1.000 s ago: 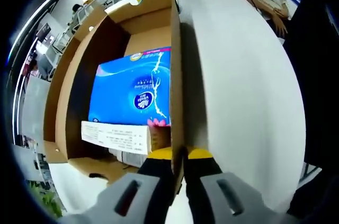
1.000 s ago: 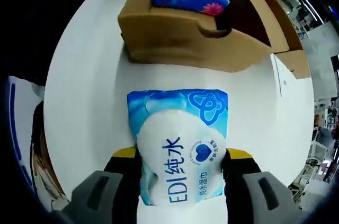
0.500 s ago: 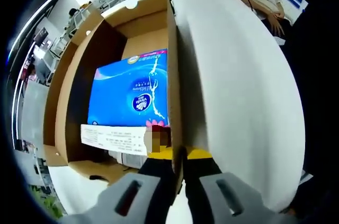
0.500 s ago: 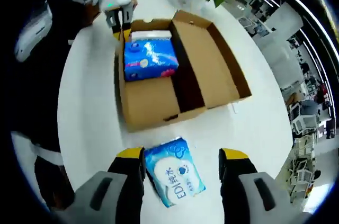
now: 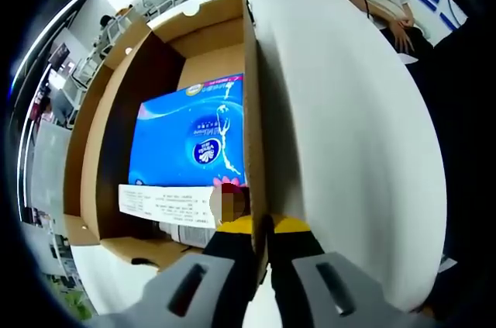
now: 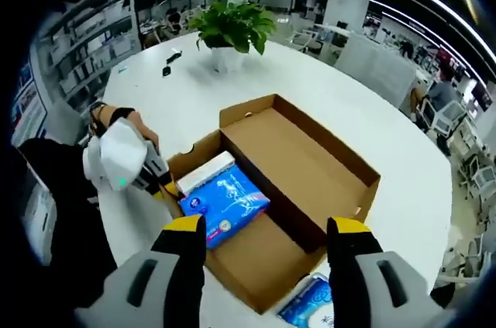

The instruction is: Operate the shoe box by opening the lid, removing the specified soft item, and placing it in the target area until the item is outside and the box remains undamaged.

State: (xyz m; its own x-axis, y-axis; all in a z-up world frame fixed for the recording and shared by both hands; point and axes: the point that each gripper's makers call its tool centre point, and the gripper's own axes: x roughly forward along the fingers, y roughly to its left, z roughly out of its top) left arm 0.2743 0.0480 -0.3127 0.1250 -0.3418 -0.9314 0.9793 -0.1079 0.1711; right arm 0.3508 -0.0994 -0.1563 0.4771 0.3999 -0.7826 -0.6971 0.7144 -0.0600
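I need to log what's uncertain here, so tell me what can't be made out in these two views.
- Wet wipes pack, right gripper view: cut off by the picture's bottom edge and the gripper's fingers; label unreadable.
- White pack beside the blue tissue pack, right gripper view: too small to identify.
- Box floor under the blue pack, left gripper view: hidden by the pack.

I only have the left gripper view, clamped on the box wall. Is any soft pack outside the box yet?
Observer: Yes, a blue wipes pack lies on the table by the shoe box.
Operator: Is the right gripper holding it?
Observer: No, the right gripper is open and empty, above the box.
Operator: And the lid?
Observer: The lid lies fully open beside the box, no tear visible.
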